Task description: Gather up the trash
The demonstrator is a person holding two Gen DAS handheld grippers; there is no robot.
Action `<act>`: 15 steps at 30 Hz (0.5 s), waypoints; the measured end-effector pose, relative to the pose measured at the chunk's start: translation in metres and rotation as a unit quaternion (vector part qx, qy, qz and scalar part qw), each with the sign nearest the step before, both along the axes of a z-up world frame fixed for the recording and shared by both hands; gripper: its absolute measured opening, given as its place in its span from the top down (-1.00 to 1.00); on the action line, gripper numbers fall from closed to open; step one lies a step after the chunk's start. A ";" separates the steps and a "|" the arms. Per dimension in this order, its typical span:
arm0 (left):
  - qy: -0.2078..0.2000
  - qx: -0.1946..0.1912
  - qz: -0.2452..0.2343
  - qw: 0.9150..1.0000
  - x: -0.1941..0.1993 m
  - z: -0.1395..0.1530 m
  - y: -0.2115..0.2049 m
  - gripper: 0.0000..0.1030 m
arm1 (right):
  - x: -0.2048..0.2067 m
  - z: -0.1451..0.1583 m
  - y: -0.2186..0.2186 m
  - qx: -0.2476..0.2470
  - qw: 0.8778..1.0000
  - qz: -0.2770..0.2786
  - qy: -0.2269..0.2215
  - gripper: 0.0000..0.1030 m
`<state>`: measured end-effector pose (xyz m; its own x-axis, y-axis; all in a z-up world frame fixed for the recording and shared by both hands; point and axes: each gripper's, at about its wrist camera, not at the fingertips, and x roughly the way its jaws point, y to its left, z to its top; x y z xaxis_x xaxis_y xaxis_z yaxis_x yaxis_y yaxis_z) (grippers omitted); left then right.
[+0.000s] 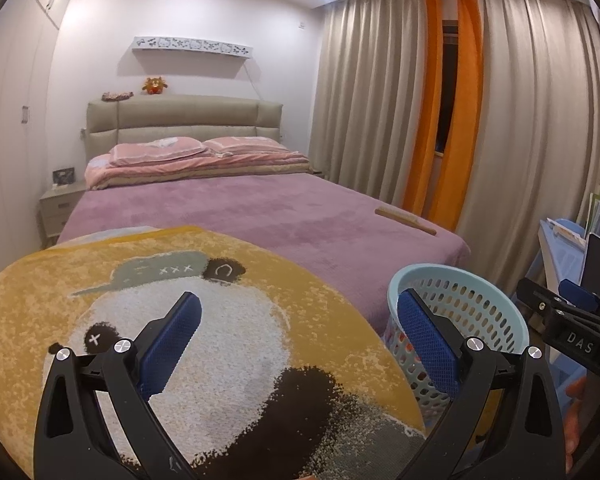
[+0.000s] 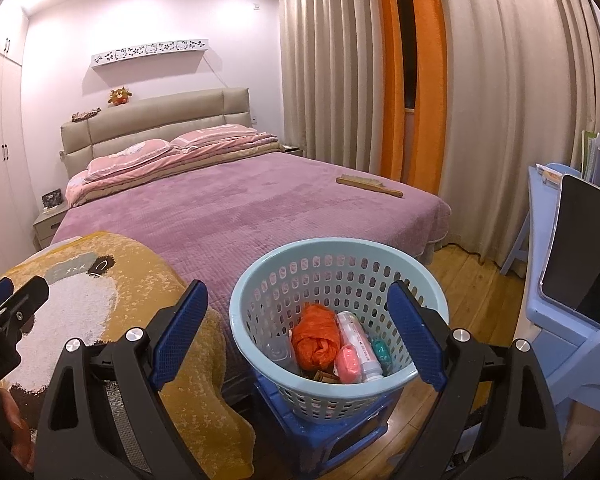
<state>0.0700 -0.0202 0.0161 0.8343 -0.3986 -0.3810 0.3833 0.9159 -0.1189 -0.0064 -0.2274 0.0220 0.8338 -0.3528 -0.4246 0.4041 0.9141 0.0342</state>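
Left gripper (image 1: 298,326): my fingers spread wide, empty, above the panda rug (image 1: 204,320).
Right gripper (image 2: 300,320): wide apart, empty, over the basket (image 2: 260,280).
Basket: pale blue, on a blue stool (image 2: 320,432) beside the bed (image 2: 240,208), holding an orange bag (image 2: 314,336) and small packets.

Student: What are the tools made of?
Tutor: The left gripper (image 1: 298,354) and right gripper (image 2: 298,334) share black angular arms, round silver screws at the pivots, and blue textured pads (image 1: 172,344). One casing bears white letters, "DAS" (image 1: 579,347).
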 end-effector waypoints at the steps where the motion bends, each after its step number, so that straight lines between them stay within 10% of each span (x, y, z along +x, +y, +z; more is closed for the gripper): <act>1: 0.001 -0.001 -0.003 1.000 0.000 0.000 0.000 -0.85 | 0.000 0.000 0.000 0.000 1.000 0.000 0.000 -0.69; 15: 0.007 -0.005 -0.007 1.000 0.001 -0.002 -0.001 -0.85 | 0.002 0.002 0.000 0.003 1.000 0.009 -0.001 -0.69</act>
<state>0.0714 -0.0214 0.0145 0.8226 -0.4151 -0.3887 0.3950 0.9088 -0.1347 -0.0045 -0.2277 0.0235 0.8407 -0.3349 -0.4255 0.3869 0.9213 0.0394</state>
